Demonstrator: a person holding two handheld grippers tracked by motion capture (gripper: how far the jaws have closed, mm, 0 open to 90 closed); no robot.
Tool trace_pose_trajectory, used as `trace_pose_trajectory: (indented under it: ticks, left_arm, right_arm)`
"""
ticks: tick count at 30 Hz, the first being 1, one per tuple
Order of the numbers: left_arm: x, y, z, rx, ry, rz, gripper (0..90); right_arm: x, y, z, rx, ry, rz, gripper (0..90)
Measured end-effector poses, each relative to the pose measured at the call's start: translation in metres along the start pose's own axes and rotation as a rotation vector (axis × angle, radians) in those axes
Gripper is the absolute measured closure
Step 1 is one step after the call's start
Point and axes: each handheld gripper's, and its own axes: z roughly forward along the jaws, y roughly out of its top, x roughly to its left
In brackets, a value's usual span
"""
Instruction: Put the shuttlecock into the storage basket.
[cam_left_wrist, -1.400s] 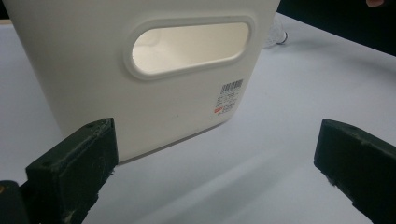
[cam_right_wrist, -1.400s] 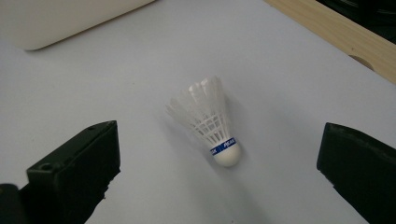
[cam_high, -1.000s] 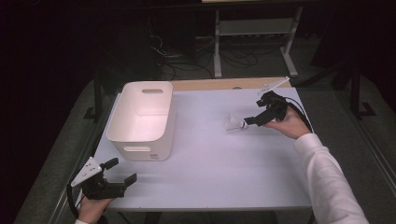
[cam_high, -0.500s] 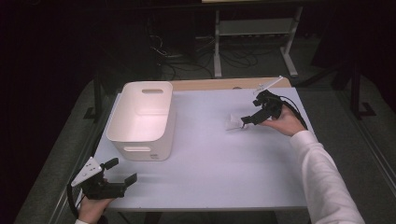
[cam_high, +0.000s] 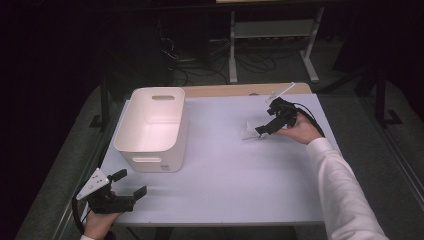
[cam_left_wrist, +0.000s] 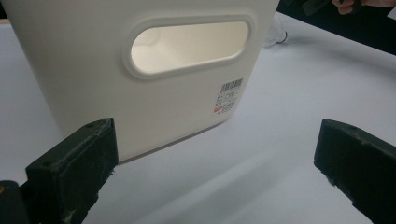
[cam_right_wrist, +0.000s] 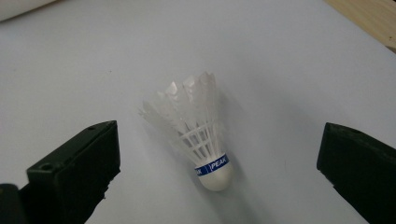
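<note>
The bin (cam_high: 152, 127) blocks the table's (cam_high: 220, 185) left edge near the far corner, while the middle and near edge lie open.

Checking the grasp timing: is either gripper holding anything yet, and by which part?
Nothing held. The right gripper is open around the shuttlecock; the left gripper is open.

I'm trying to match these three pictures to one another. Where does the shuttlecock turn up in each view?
High view: the shuttlecock lies on the table's right half, just ahead of the right tongs.
Left gripper view: a pale bit past the bin's right edge may be it; too small to tell.
Right gripper view: centre, lying between the open jaws, cork end nearest.
Shared landmark: the white bin.
</note>
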Motion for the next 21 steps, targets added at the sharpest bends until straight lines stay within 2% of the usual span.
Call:
trace_pose_trajectory:
  ticks: [5,13,14,21]
  left_arm:
    - [0.000,0.000,0.000,0.000,0.001,0.000,0.0]
    - [0.000,0.000,0.000,0.002,0.002,-0.001,0.0]
    - [0.000,0.000,0.000,0.002,0.001,-0.002,0.0]
    - [0.000,0.000,0.000,0.001,0.003,-0.003,0.0]
  right_arm:
    - [0.000,0.000,0.007,0.014,0.017,-0.002,0.0]
    - [-0.005,-0.003,0.020,0.068,0.019,-0.039,0.0]
    - [-0.006,-0.004,0.021,0.067,0.021,-0.057,2.6]
    - [-0.012,-0.009,0.028,0.099,0.046,-0.102,10.7]
